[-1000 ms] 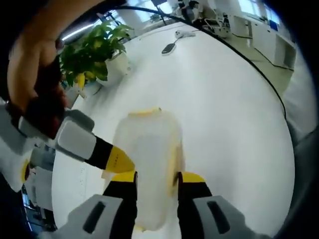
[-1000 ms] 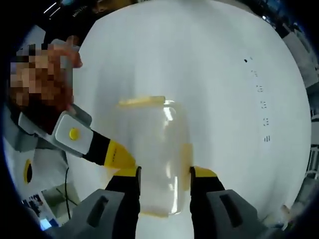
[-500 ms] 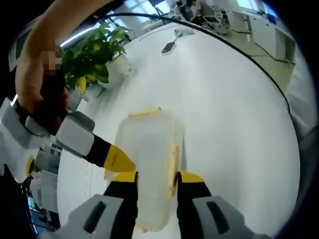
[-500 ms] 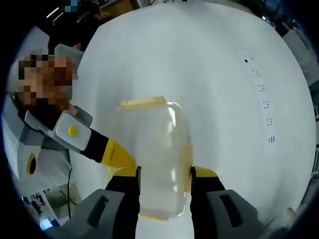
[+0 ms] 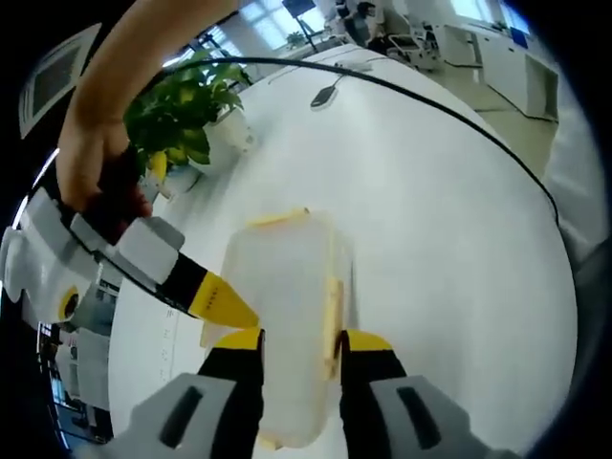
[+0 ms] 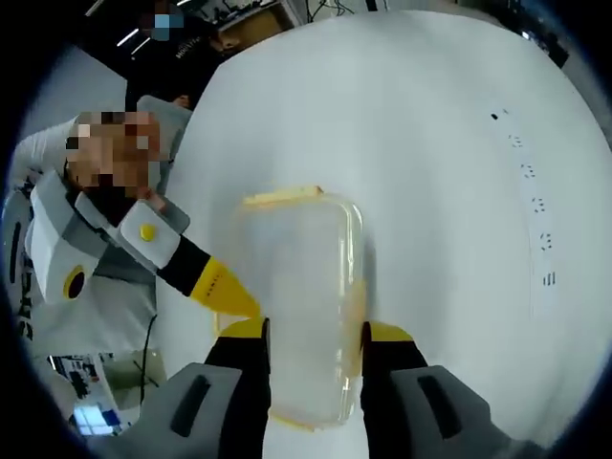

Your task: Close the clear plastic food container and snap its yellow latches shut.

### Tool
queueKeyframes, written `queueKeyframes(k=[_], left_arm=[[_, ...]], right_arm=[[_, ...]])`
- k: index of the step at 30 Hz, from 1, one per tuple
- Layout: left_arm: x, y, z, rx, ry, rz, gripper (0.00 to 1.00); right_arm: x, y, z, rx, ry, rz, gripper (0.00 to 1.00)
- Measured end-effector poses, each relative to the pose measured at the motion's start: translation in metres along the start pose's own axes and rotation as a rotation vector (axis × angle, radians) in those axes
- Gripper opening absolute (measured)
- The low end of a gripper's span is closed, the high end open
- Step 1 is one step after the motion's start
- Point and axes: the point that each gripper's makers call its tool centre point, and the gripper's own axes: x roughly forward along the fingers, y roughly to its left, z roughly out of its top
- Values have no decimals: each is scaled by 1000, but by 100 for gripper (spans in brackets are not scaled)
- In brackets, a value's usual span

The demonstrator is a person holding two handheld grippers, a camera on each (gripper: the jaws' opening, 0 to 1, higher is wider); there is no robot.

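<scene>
The clear plastic container (image 5: 287, 306) lies lengthwise between my left gripper's (image 5: 298, 346) two yellow-tipped jaws, which press on its sides. It has one yellow latch (image 5: 277, 217) at its far end and another (image 5: 332, 311) along its right side. A second gripper's yellow finger (image 5: 218, 301) comes in from the left and touches the container's left edge, held by a hand (image 5: 96, 177). In the right gripper view the container (image 6: 301, 296) also sits between my right gripper's (image 6: 314, 335) jaws, with a yellow latch (image 6: 282, 198) at its far end and the other gripper's finger (image 6: 212, 285) against its left side.
The round white table (image 5: 440, 210) carries a potted plant (image 5: 182, 115) at the far left, a dark mouse-like object (image 5: 323, 94) and a black cable (image 5: 430, 91). In the right gripper view a person's grey-white jacket (image 6: 57, 277) is at the left and small marks (image 6: 535, 206) dot the table's right.
Both views have tipped, so the background slid. The container stays between the jaws. The hand and body of the gripper at the left have shifted slightly outward.
</scene>
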Motion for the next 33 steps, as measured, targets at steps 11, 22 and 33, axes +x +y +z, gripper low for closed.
queueKeyframes(k=[11,22,33], left_arm=[[-1,-1,4,-70,-32,16,25],[-3,-10,4,-74,-39,-14,37],[-30,3,19,-207,-162,58,62]], right_arm=[[-6,7,3,-23,3,-76,36],[-14,23,-3,-70,-56,-228,60],[-60,49,-7,-96,-201,-367,49]])
